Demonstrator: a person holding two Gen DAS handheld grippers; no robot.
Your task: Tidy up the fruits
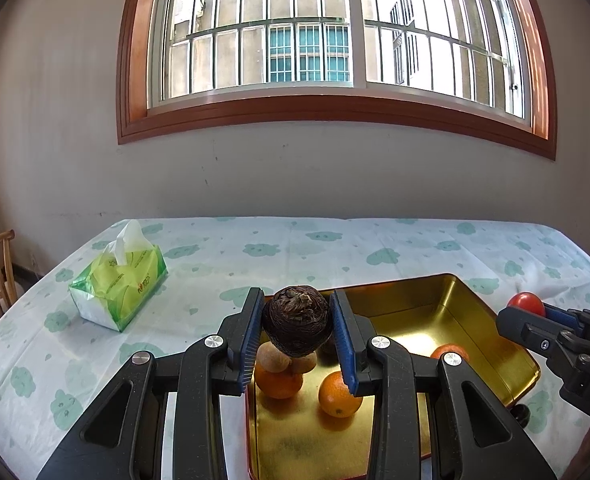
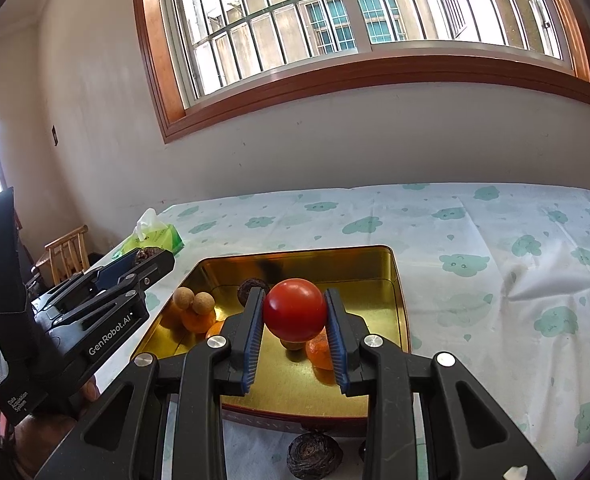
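Left gripper (image 1: 297, 334) fingers are clamping one dark brown ridged round fruit (image 1: 297, 322); right gripper (image 2: 295, 330) fingers are clamping one glossy red tomato (image 2: 295, 309), both hovering over the gold metal tray (image 2: 399, 300). Left wrist view is showing three oranges (image 1: 339, 394); only right view is showing another brown fruit (image 2: 314, 454) on the table, bottom centre.

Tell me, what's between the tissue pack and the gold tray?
Only bare tablecloth. The left wrist view shows nothing lying between the tissue pack and the tray.
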